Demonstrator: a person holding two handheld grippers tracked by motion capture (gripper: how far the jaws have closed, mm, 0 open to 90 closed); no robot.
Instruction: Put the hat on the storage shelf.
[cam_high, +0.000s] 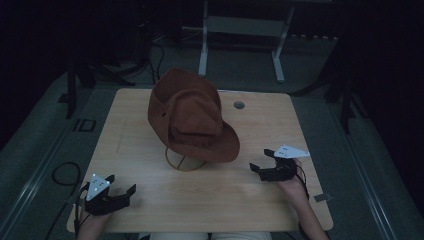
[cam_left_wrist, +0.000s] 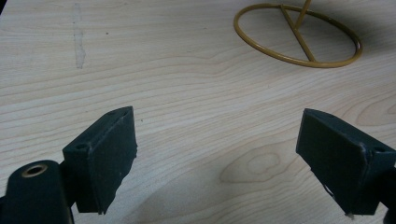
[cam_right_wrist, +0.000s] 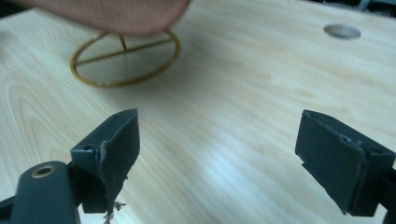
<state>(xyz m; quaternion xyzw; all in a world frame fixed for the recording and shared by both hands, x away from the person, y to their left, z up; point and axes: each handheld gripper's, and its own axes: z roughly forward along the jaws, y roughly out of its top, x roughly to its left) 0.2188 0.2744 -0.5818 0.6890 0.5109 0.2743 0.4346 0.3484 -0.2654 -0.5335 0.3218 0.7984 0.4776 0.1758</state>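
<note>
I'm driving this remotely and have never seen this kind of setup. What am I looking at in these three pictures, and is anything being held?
There is no robot arm: a person holds a two-jaw gripper in each hand. The high view looks down on a wooden table. The left gripper is near the front left corner, the right gripper at the right side. The other two pictures come from cameras riding on each gripper, looking along its black jaws.

A brown hat sits on a gold wire stand with a ring base, at the table's middle. A small round hole lies behind it.

Both grippers are open, and nothing is held.
</note>
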